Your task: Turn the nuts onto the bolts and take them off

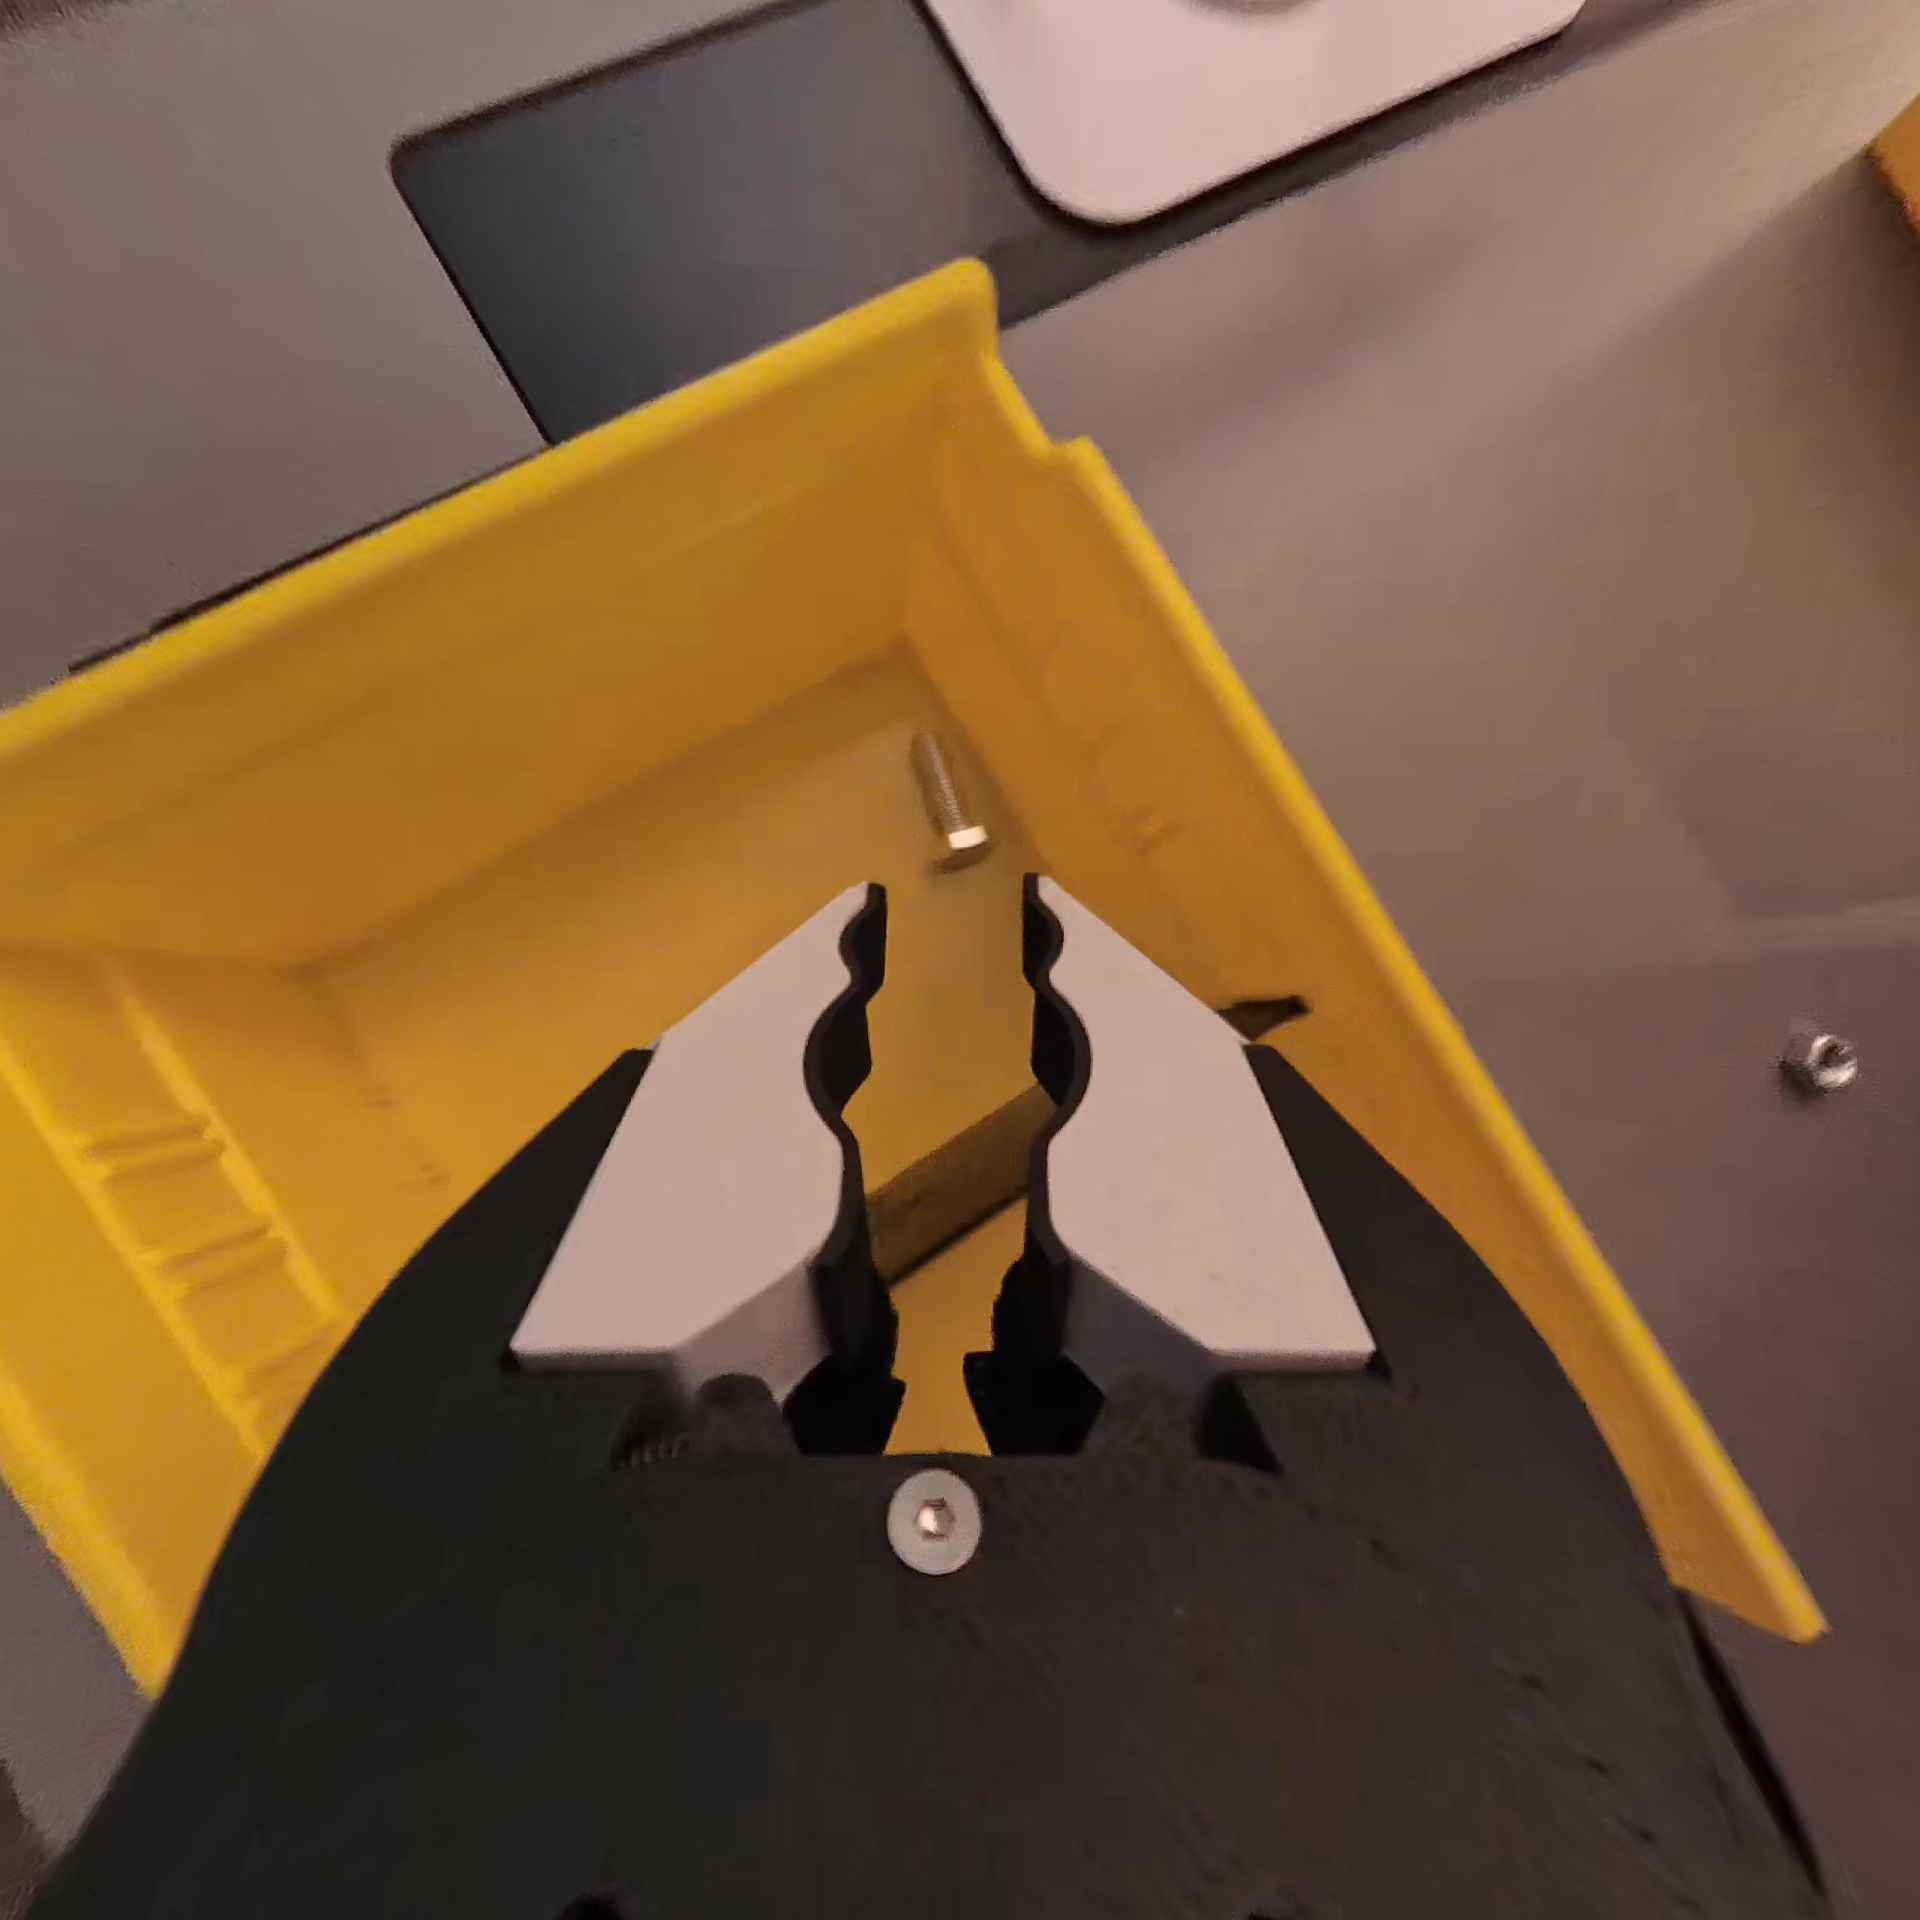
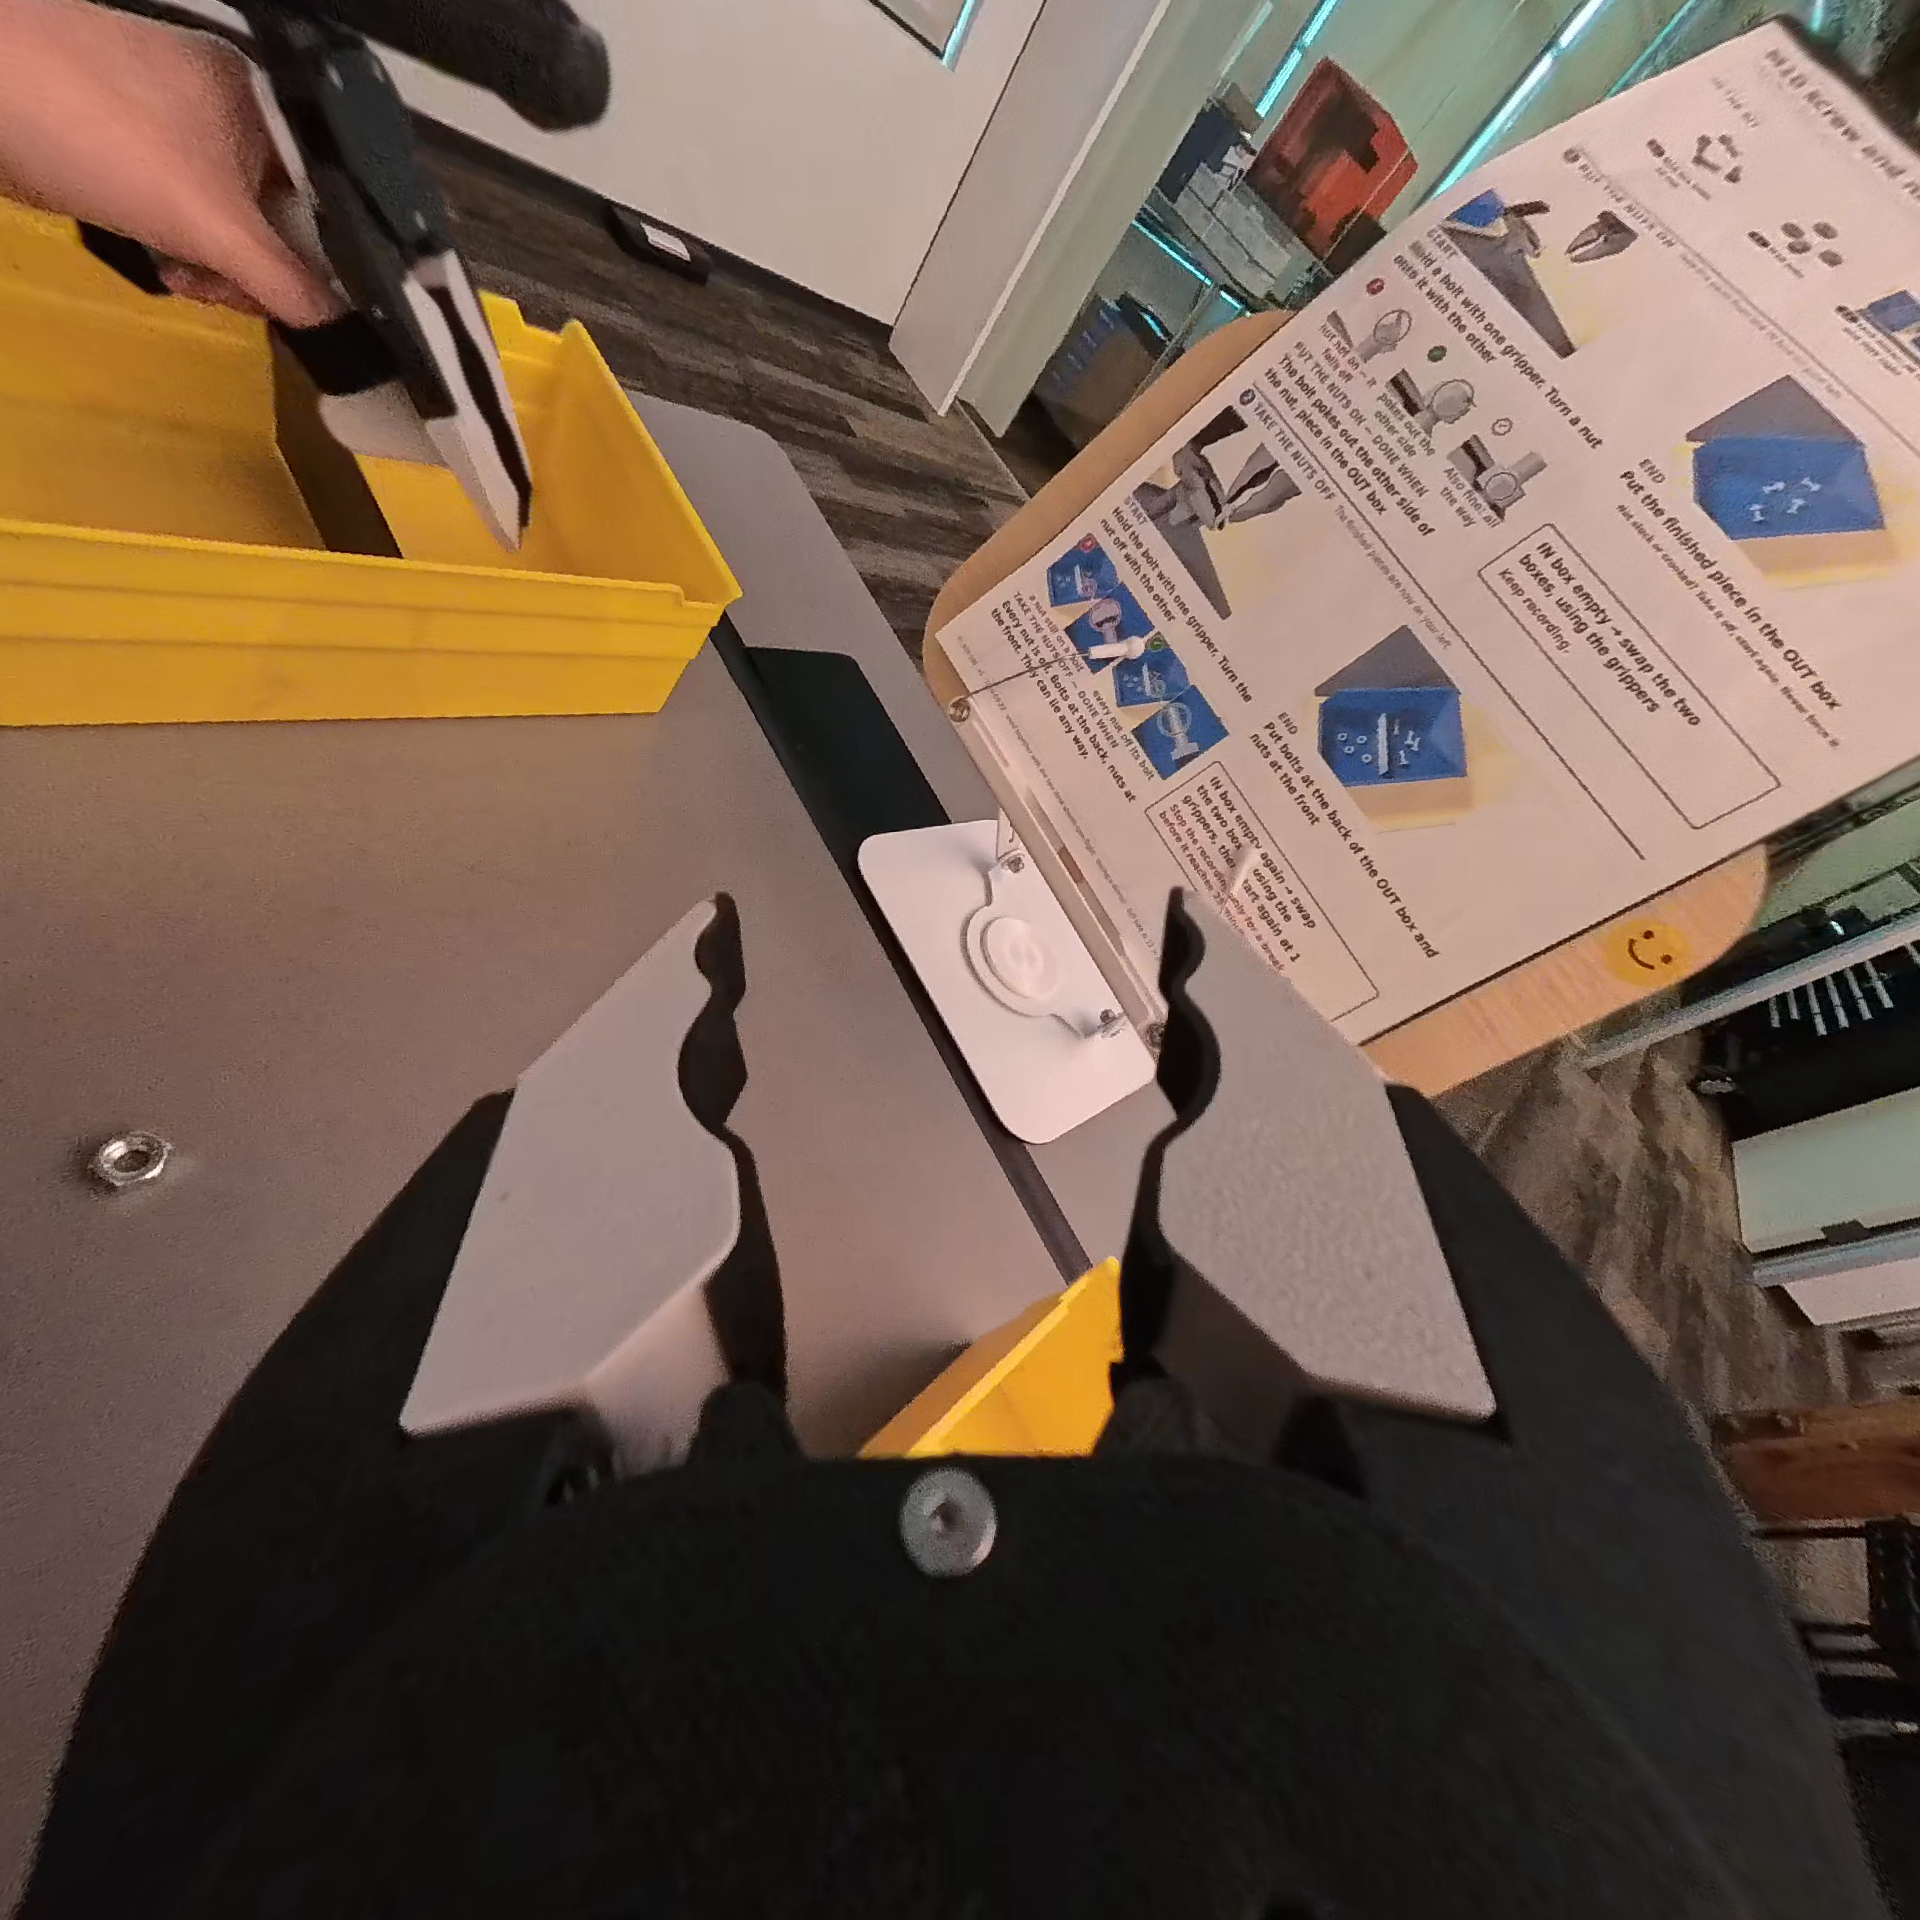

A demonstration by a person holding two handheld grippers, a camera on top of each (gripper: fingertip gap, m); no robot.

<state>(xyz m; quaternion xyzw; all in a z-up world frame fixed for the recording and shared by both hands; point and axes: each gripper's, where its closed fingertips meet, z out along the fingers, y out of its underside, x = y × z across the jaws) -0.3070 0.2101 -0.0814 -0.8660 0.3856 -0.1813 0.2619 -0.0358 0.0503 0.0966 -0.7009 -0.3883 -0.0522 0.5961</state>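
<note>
The left tongs (image 1: 954, 888) reach down into a yellow bin (image 1: 582, 665) on the grey worktop (image 1: 1558, 623), their jaws set narrow with a clear gap and nothing between them. Just ahead of the tips a single brass hex bolt (image 1: 945, 800) lies bare in the bin's far corner, head toward the tongs, with no nut on its thread. Outside the bin's right wall a lone steel nut (image 1: 1818, 1065) sits loose on the worktop.

The right tongs (image 2: 951, 914) hang above the worktop with jaws wide and empty, well apart from the nut, which lies off to their left. A corner of a second yellow bin (image 2: 1018, 1371) shows beneath them, and a printed instruction sheet (image 2: 1455, 520) stands on the right.

Judging from this, bolt and nut are separate and neither is gripped; picking both up and threading them is still ahead.
</note>
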